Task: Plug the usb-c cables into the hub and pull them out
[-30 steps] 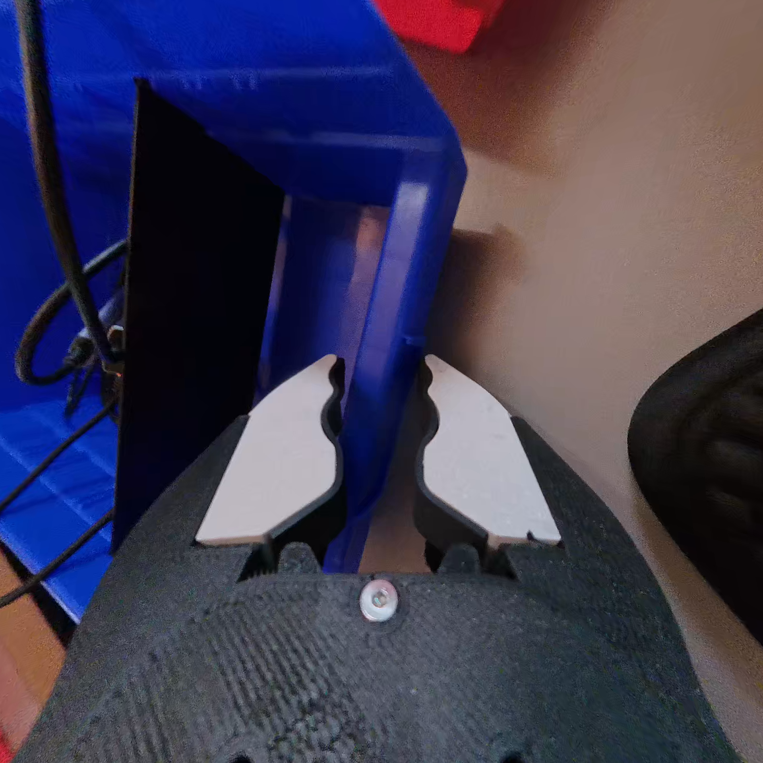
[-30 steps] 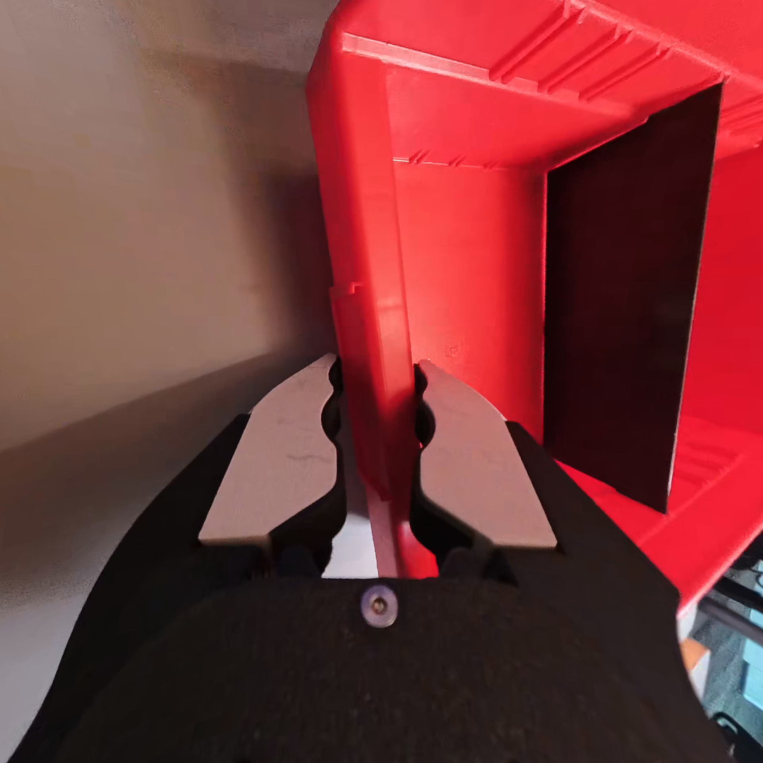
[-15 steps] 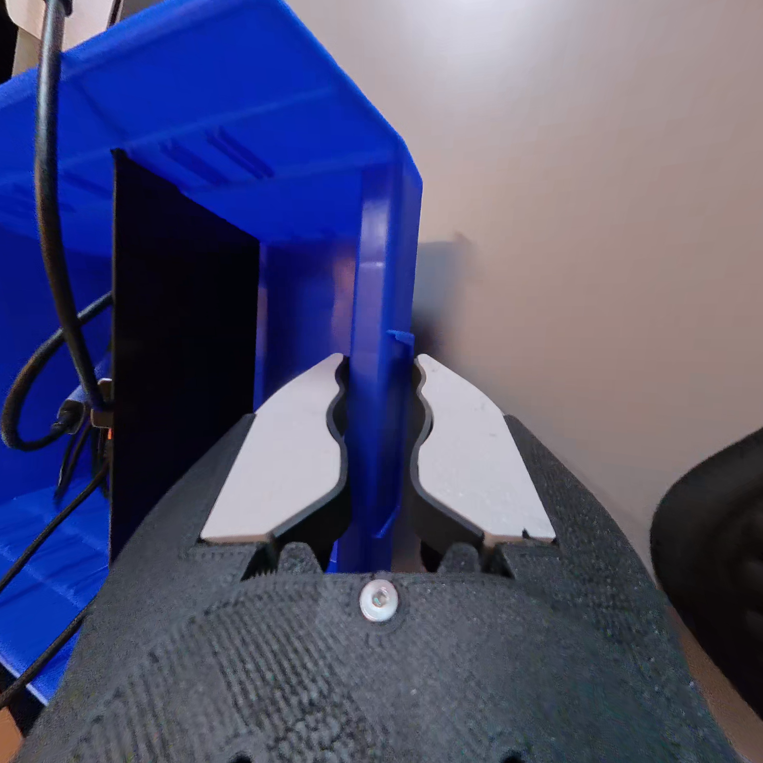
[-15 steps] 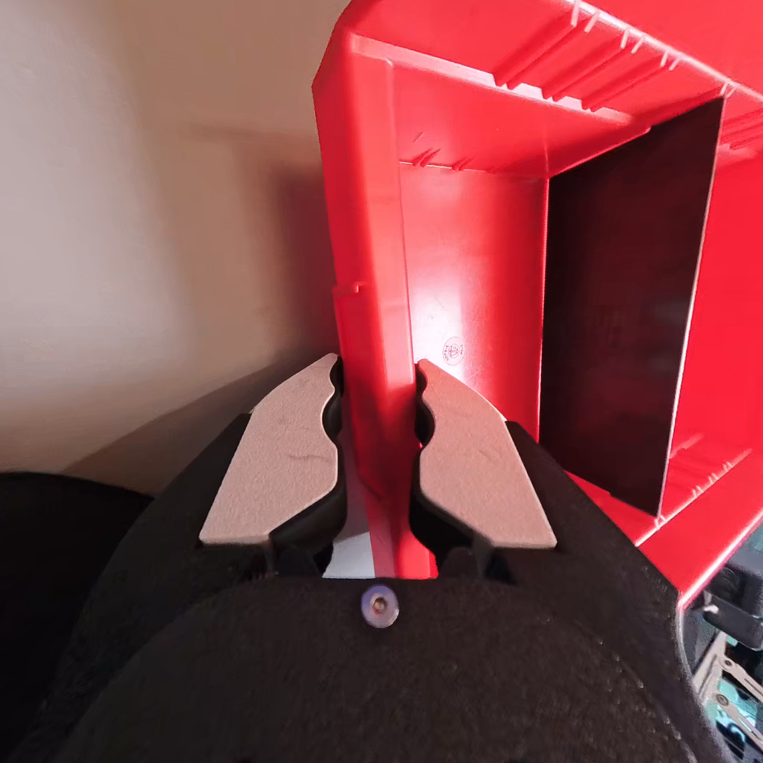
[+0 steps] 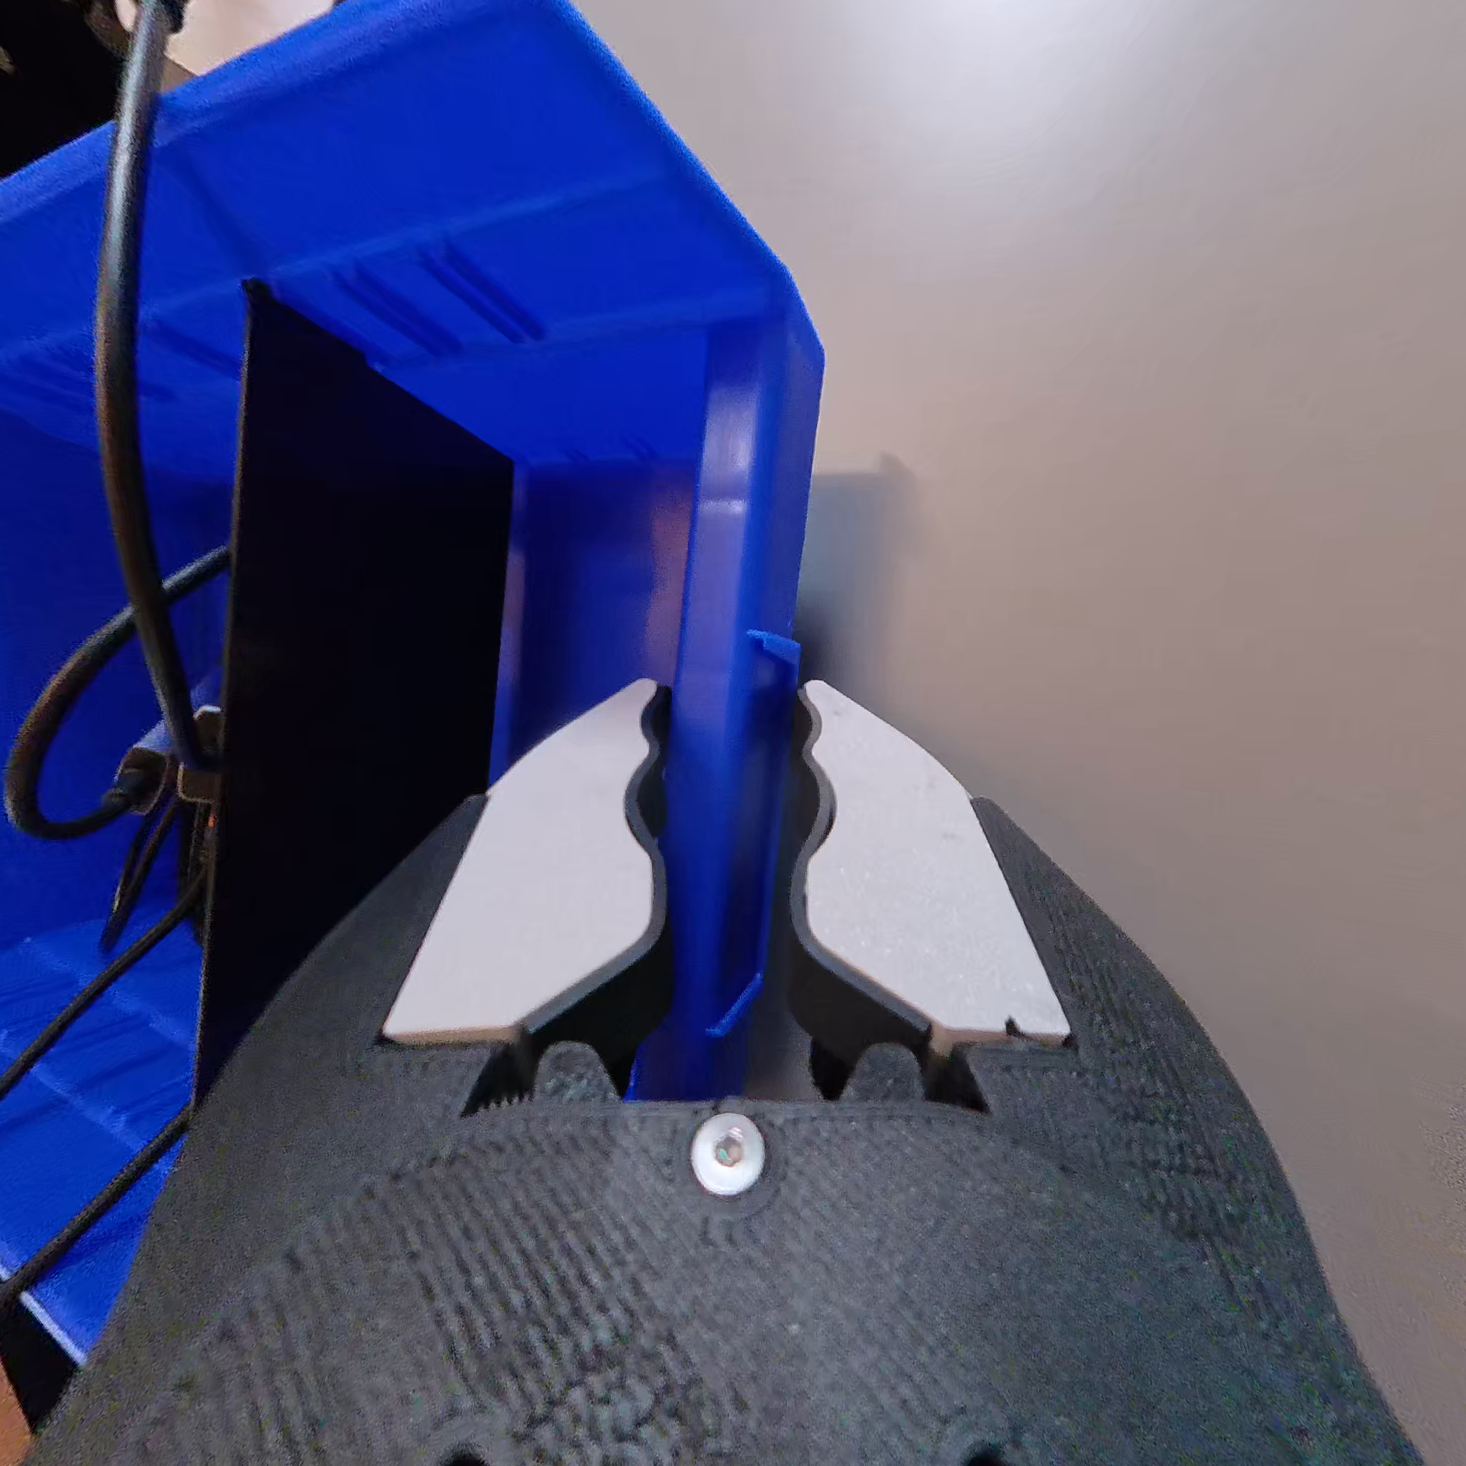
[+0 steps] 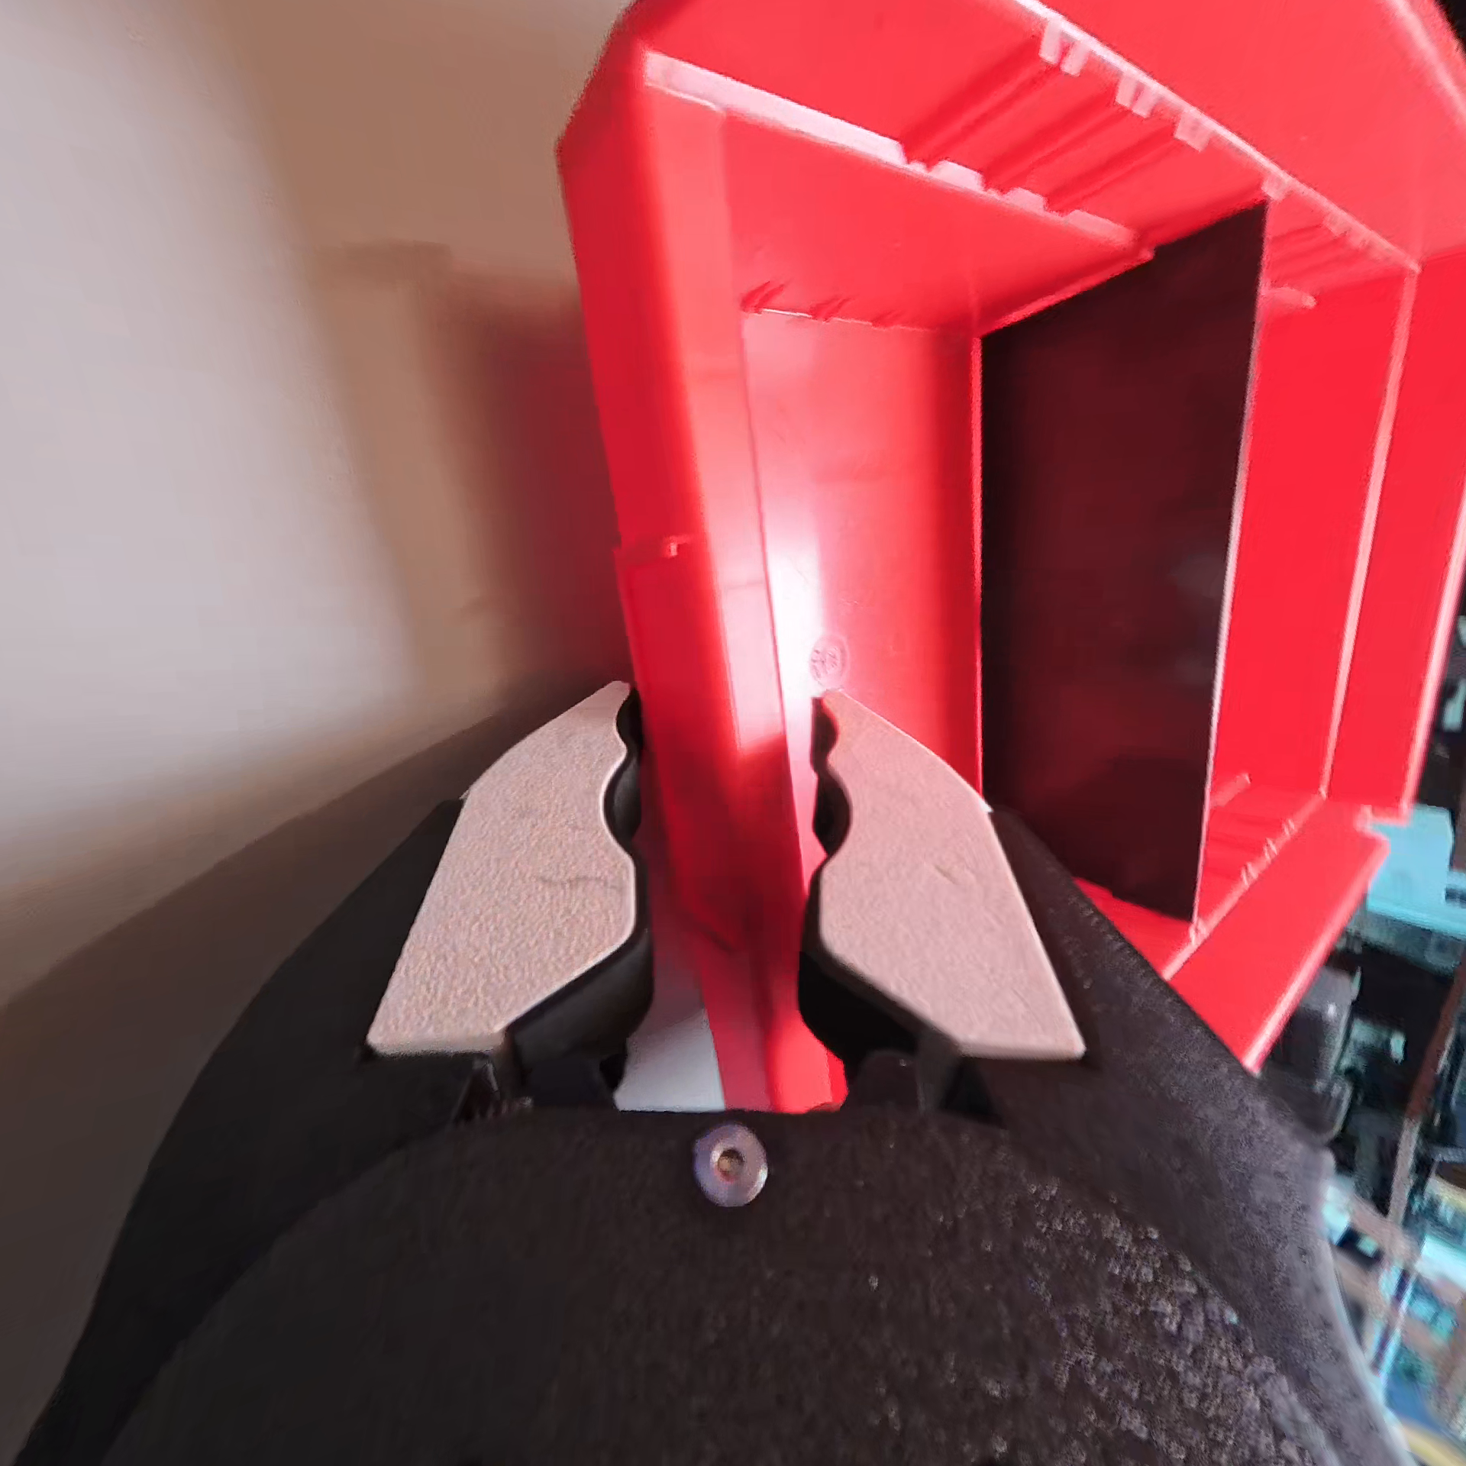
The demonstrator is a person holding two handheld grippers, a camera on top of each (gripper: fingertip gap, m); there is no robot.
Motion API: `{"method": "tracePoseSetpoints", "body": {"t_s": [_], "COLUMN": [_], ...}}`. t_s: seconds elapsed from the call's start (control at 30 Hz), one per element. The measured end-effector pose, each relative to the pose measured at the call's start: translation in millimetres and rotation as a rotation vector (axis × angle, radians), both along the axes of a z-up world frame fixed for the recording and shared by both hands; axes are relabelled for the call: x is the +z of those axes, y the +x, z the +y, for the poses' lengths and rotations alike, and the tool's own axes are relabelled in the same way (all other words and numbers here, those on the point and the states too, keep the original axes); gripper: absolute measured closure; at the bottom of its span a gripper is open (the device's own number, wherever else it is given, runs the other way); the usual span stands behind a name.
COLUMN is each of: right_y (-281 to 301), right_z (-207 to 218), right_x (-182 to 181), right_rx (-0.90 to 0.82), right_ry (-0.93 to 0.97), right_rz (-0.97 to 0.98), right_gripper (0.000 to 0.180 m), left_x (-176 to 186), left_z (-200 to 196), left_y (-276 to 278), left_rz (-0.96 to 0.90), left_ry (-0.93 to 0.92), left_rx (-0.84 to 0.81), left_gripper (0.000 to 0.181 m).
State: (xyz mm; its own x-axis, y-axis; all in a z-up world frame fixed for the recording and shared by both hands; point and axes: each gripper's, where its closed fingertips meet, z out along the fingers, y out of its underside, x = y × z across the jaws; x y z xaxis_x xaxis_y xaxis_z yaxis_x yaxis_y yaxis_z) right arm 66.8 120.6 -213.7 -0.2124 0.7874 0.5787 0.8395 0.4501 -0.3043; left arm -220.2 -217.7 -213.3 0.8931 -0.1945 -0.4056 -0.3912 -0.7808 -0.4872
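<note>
While my left gripper (image 5: pixel 730 698) pinches the wall of the blue bin (image 5: pixel 476 238), the black cables (image 5: pixel 119 397) lie inside, left of its fingers, past a black divider (image 5: pixel 357 635). They look light and limp; I'd grip the stiff plug. My right gripper (image 6: pixel 722 698) pinches the red bin (image 6: pixel 873 198).

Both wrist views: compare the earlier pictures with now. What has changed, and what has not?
The left gripper stays clamped on the blue bin wall, which straightened from leaning to upright. The red bin that showed behind it is gone. The right gripper keeps the red bin wall between its fingers, now spread slightly wider. The black cables remain in the blue bin.
</note>
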Motion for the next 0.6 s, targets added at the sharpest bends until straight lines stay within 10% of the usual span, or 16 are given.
{"method": "tracePoseSetpoints", "body": {"t_s": [0.37, 0.6], "right_y": [-25, -41], "right_z": [-89, -111], "right_x": [102, 76], "right_rx": [-0.023, 0.028], "right_ry": [-0.464, -0.462], "right_rz": [0.773, 0.793], "right_gripper": [0.14, 0.145], "left_x": [97, 117], "left_z": [-14, -14], "left_y": [-27, -103], "left_rz": [0.027, 0.191], "left_ry": [0.284, 0.091], "left_rx": [0.097, 0.166], "left_gripper": [0.145, 0.15]}}
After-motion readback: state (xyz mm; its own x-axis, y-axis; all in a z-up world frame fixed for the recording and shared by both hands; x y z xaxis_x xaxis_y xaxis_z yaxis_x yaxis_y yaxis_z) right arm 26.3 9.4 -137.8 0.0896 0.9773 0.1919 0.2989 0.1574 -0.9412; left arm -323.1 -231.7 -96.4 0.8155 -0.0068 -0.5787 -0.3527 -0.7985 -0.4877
